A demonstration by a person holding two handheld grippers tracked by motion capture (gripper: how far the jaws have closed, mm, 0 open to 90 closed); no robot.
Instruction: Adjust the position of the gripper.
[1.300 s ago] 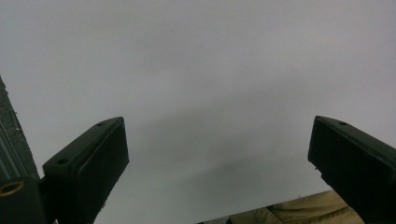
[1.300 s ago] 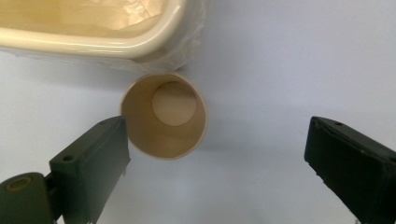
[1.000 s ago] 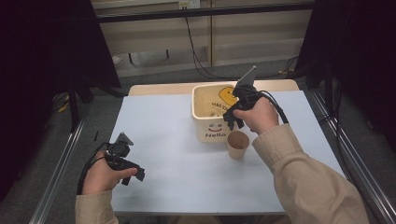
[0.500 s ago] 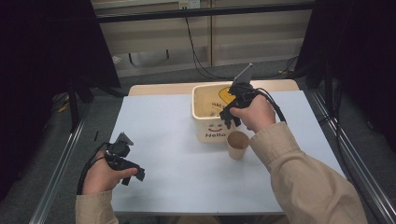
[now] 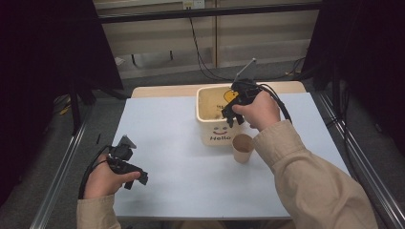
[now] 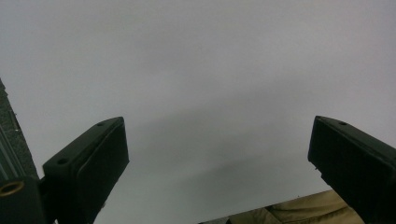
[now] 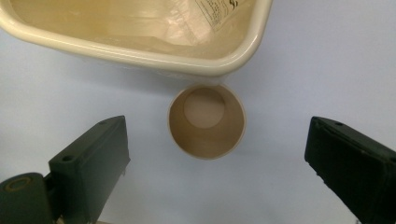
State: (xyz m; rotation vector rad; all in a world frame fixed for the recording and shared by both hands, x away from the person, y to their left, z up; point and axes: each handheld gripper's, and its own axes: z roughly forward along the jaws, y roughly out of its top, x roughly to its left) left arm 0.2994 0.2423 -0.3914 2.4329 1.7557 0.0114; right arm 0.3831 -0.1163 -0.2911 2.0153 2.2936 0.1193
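Small brown paper cup (image 7: 207, 121), upright and empty at the cream plastic tub's (image 7: 140, 56) 6 o'clock, looks light and crushable; the wide-open right gripper (image 7: 215, 163) should pinch its rim sides gently.

The left gripper (image 6: 219, 154) is wide open too.

- The paper cup (image 7: 207, 121) stands upright just beside the cream bin (image 7: 140, 55); that wall blocks any approach from the far side
- White table (image 5: 172, 143) lies bare on the cup's other sides; room there between the right gripper's (image 7: 215, 163) wide jaws
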